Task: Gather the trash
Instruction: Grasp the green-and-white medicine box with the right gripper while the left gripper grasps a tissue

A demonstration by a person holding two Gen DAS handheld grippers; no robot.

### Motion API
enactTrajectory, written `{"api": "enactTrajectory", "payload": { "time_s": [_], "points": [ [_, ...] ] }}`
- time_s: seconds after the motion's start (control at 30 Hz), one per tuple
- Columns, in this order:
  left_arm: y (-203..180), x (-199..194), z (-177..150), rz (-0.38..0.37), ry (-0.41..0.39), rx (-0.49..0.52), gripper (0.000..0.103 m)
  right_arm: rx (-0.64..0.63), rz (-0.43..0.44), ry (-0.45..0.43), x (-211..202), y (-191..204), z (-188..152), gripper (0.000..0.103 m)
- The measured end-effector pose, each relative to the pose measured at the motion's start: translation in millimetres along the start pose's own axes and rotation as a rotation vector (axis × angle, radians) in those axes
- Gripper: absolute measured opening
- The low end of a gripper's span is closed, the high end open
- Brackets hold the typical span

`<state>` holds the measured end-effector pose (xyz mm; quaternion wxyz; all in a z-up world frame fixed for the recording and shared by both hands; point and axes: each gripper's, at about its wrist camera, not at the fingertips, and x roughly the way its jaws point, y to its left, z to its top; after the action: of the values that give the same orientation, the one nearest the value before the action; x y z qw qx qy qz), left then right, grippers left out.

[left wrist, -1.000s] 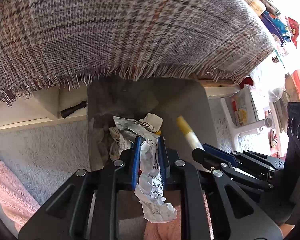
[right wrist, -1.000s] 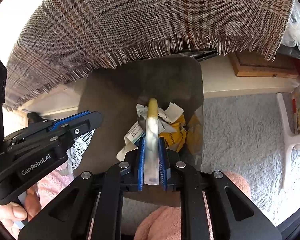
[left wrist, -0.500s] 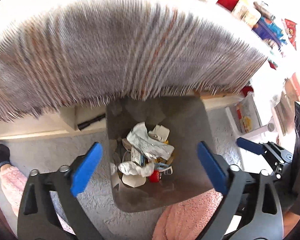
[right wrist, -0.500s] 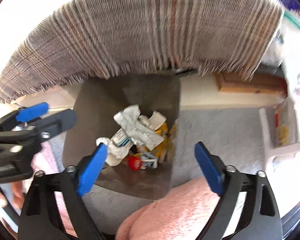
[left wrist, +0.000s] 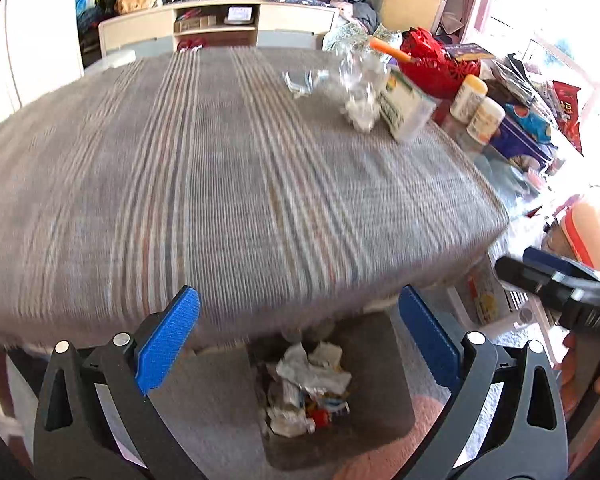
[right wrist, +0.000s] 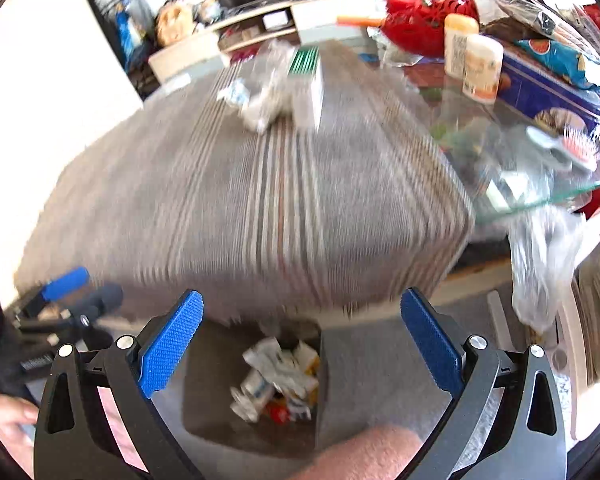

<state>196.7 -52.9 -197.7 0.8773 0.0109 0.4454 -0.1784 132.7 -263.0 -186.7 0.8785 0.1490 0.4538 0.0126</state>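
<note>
Trash (left wrist: pixel 306 390) fills the bin (left wrist: pixel 380 360) at lower centre; both grippers (left wrist: pixel 296 344) (right wrist: pixel 300 344) gape empty, next target probably the blurred wrappers (left wrist: pixel 358 92) upper right.

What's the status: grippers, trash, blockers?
Left gripper and right gripper open, empty. Trash bin holds wrappers; crumpled wrappers remain on tablecloth. No blockers visible.

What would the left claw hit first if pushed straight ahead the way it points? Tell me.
Most likely the plaid tablecloth over the table, near its front edge; blur and fisheye make depth uncertain. The open left claw holds nothing.
</note>
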Motion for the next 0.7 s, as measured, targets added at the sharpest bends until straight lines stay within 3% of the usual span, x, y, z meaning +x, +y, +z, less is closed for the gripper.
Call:
{"api": "enactTrajectory", "payload": {
  "time_s": [0.2, 0.6, 0.67, 0.7],
  "points": [
    [-5, 24, 50, 0.007, -0.020, 0.024, 0.095, 0.017, -0.014, -0.070, 8, -5, 66, 0.100],
    [-23, 91, 113, -0.012, -0.009, 0.040, 0.095, 0.041, -0.028, -0.056, 66, -6, 153, 0.099],
    [-27, 103, 118, -0.039, 0.000, 0.039, 0.094, 0.046, -0.018, -0.043, 78, -6, 164, 0.095],
    [-30, 108, 121, -0.048, 0.003, 0.042, 0.094, 0.051, -0.006, -0.027, 86, -7, 169, 0.084]
  ]
}}
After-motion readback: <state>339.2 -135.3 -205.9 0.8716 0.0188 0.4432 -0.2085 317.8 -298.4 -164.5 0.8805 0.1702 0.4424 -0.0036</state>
